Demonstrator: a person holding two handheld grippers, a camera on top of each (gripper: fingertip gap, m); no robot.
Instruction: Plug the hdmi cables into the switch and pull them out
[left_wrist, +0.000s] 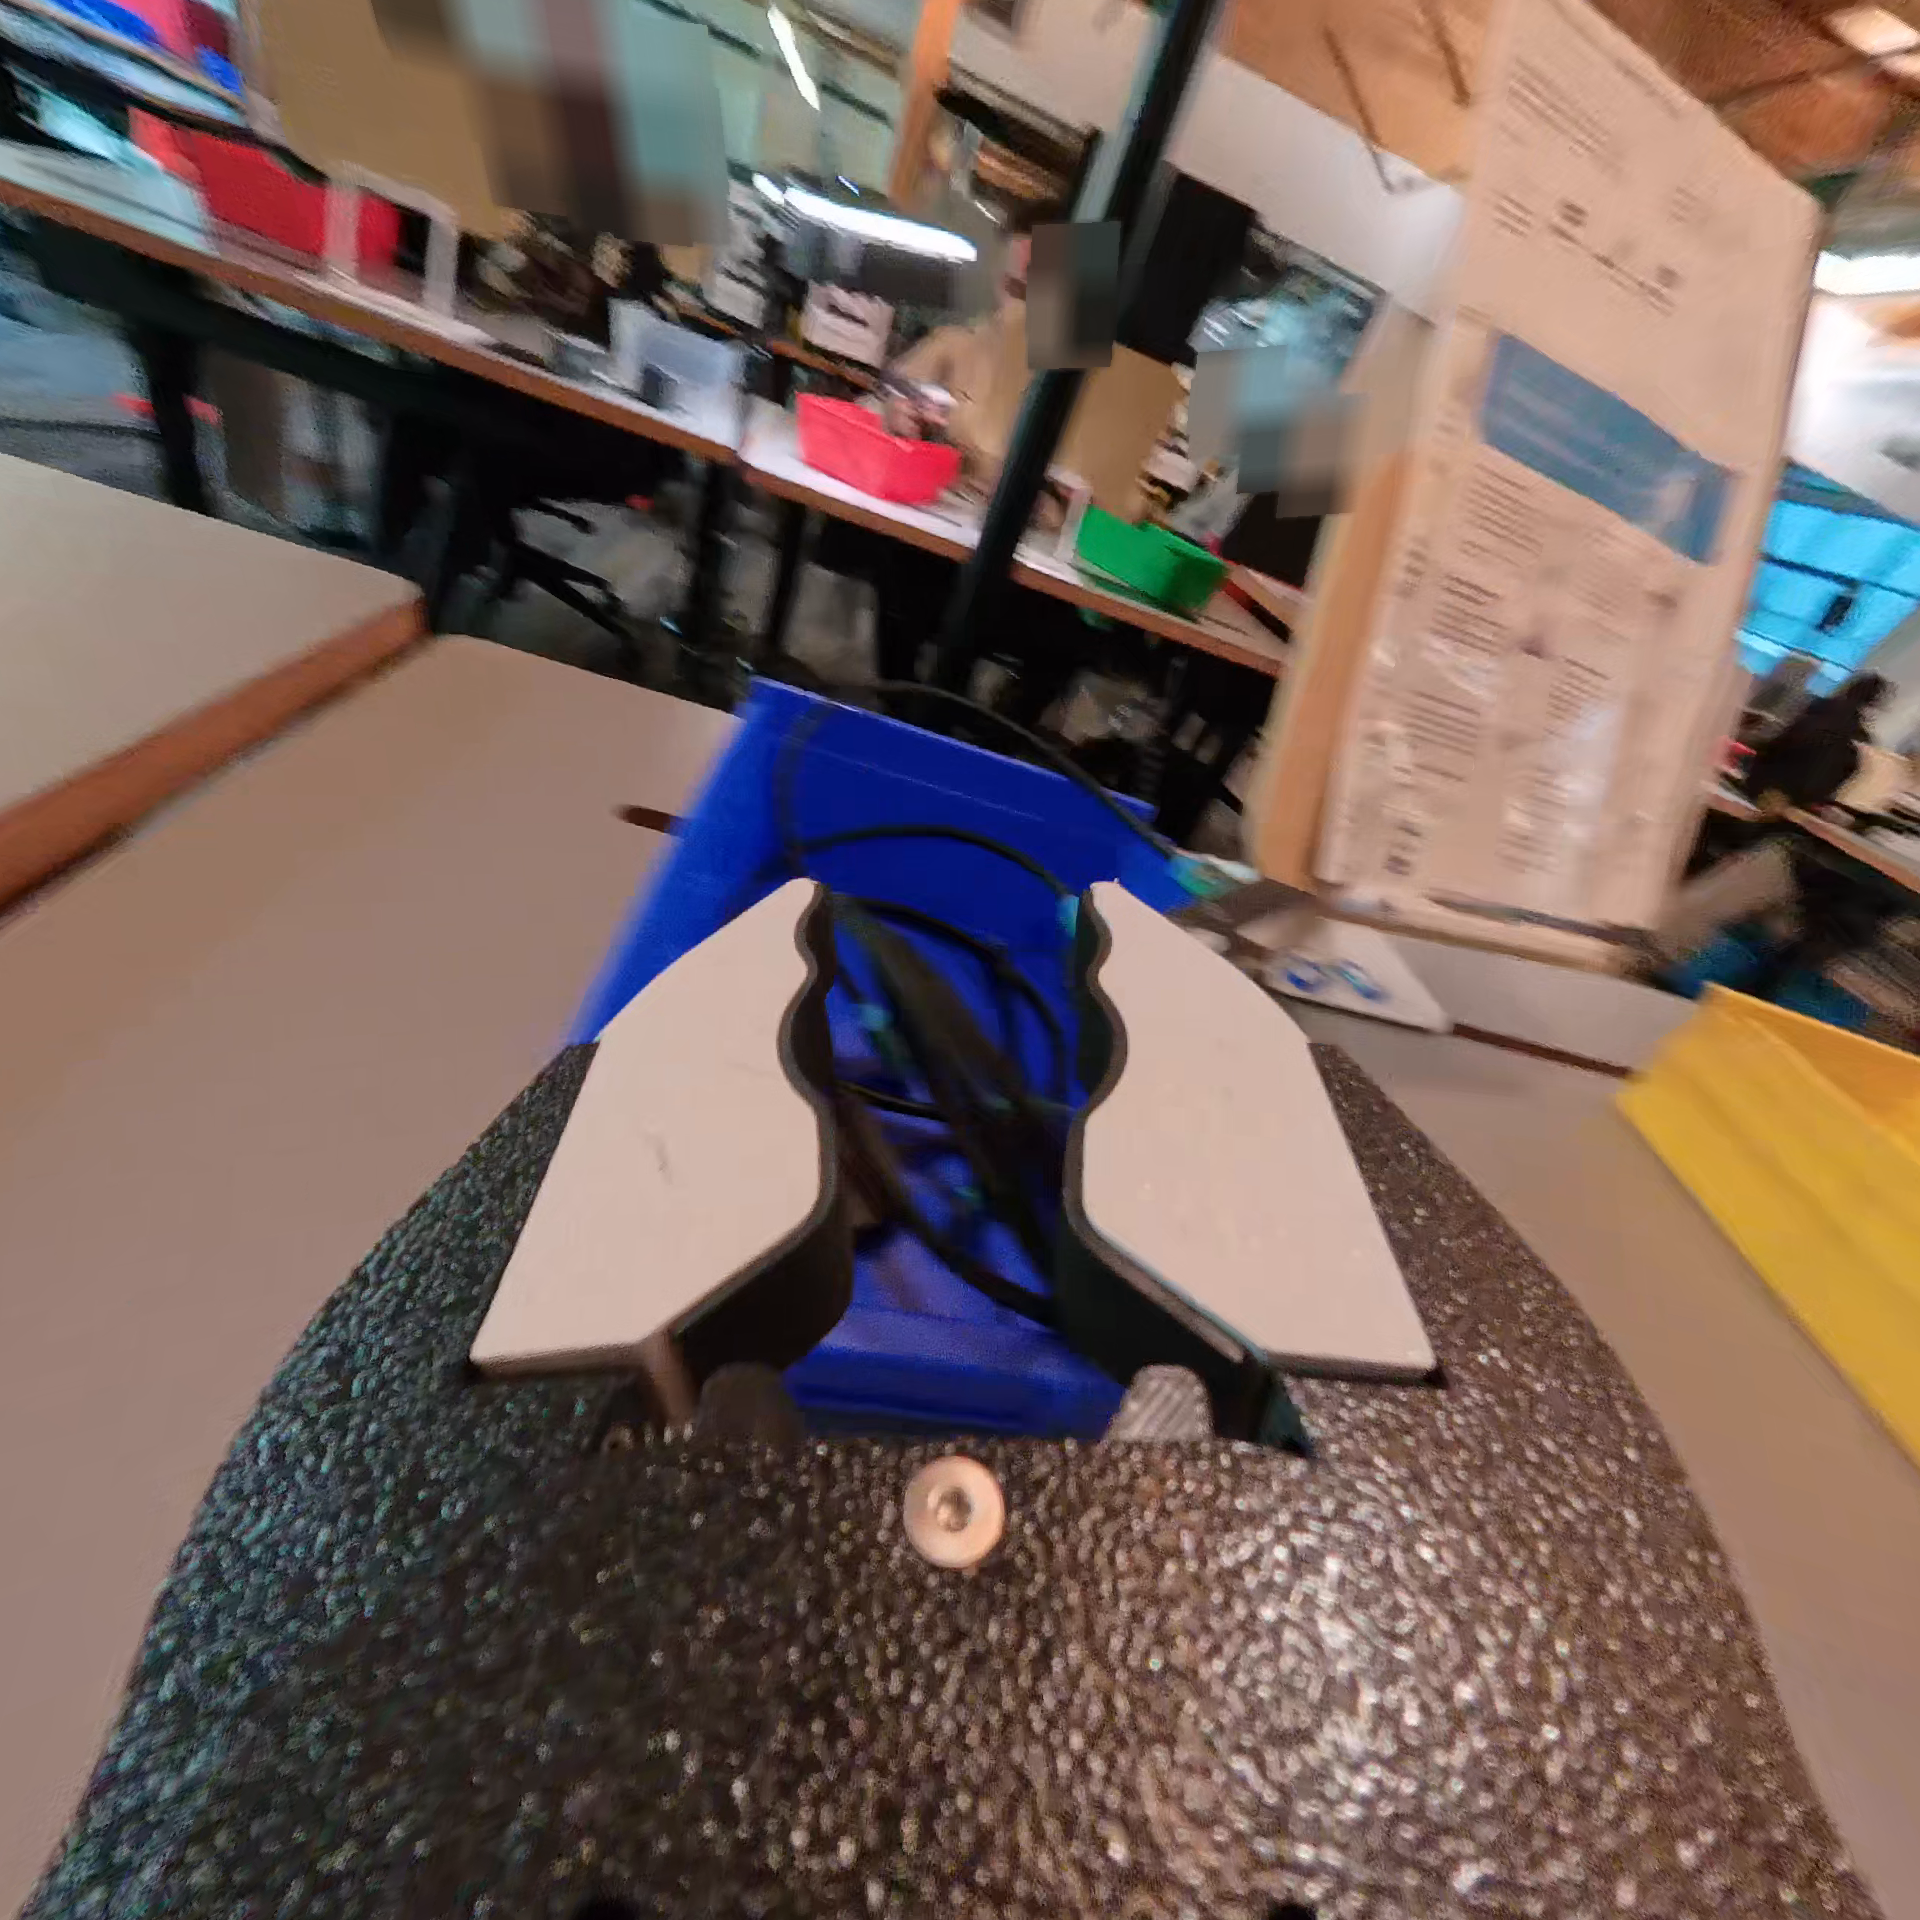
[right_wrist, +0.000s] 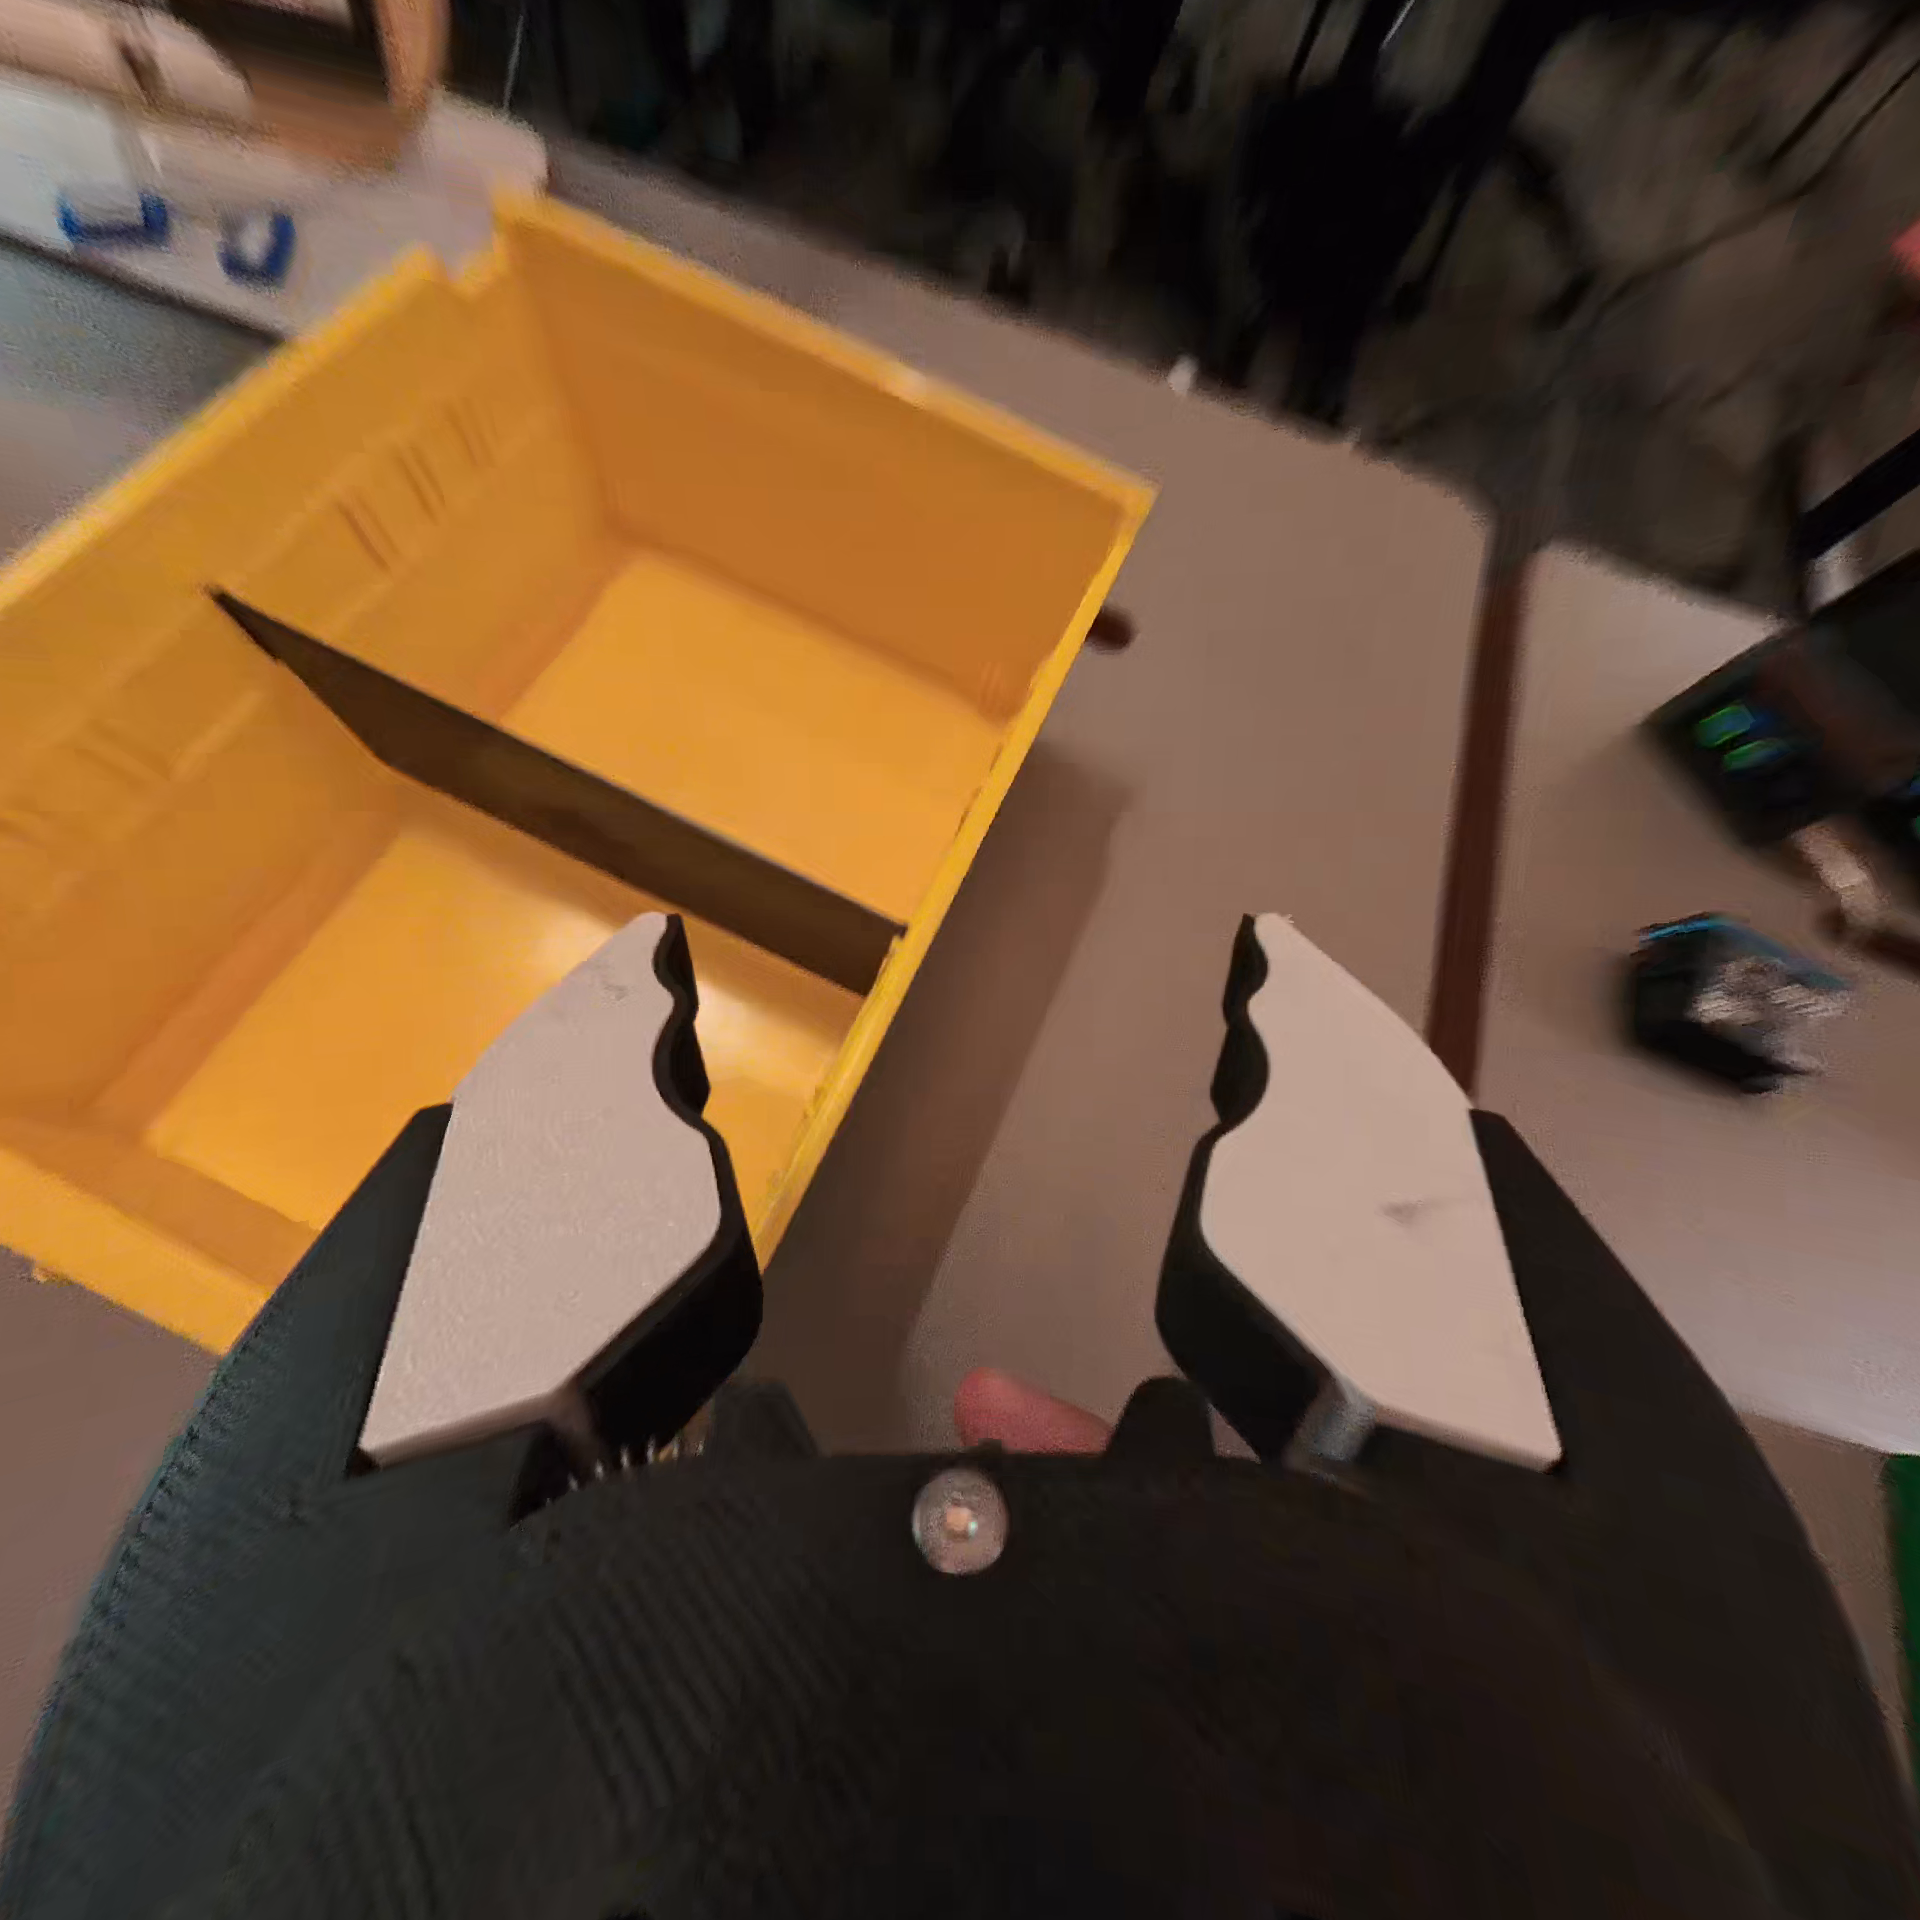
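Note:
My left gripper is open and hovers just over a blue bin. Black cables lie coiled in the bin and show through the gap between my fingers; none is gripped. My right gripper is wide open and empty above the grey table, beside the right wall of a yellow bin. A black box with green and blue lights, blurred, lies at the far right. A small black and blue object lies near it. Both views are blurred.
The yellow bin has a black divider and nothing in it; its corner shows in the left wrist view. A tall cardboard panel with papers stands behind the blue bin. A brown seam splits two tabletops. Benches with red and green bins stand beyond.

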